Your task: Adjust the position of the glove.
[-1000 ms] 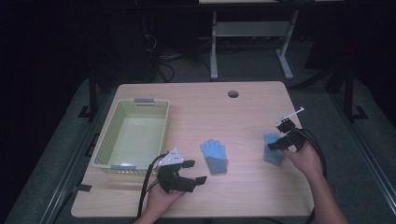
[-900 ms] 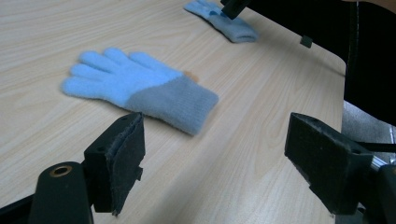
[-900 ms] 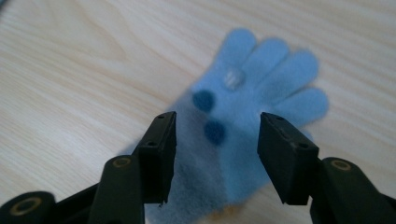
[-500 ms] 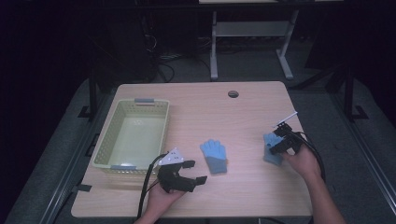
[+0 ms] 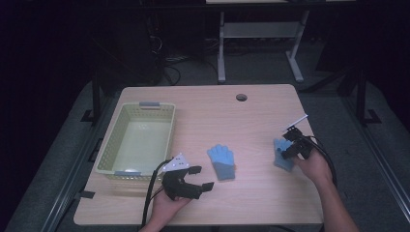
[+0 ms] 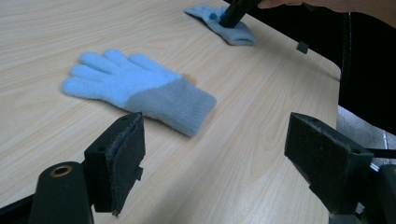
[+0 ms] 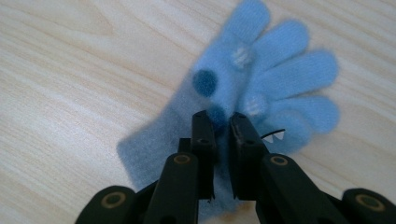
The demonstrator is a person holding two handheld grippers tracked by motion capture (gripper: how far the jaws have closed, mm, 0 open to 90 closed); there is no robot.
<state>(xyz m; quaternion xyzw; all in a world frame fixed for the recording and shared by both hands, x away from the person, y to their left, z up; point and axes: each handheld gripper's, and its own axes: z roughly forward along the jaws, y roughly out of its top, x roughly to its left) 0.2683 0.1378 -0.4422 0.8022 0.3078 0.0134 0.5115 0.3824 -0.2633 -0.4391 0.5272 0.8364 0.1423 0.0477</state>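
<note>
A: Right gripper point(image 5: 289, 149) is down on the far glove point(image 5: 282, 153) now, its jaws nearly closed and pinching a fold of the blue knit at the palm. A moment back it sat a touch higher on the table point(image 5: 251, 121); it has slid toward the person.

B: And the basket point(image 5: 107, 147)? Empty, over at the left.

A: Yes, well apart from that glove. My read: grip made, the lift and carry come next.

B: Left gripper point(image 5: 196, 178)?

A: Unmoved, jaws wide, holding nothing, resting near the front edge and pointed at the near glove point(image 5: 222, 162), which lies flat mid-table.

B: So one glove caught, one waiting.

A: The pinch looks thin, so it may slip.
</note>
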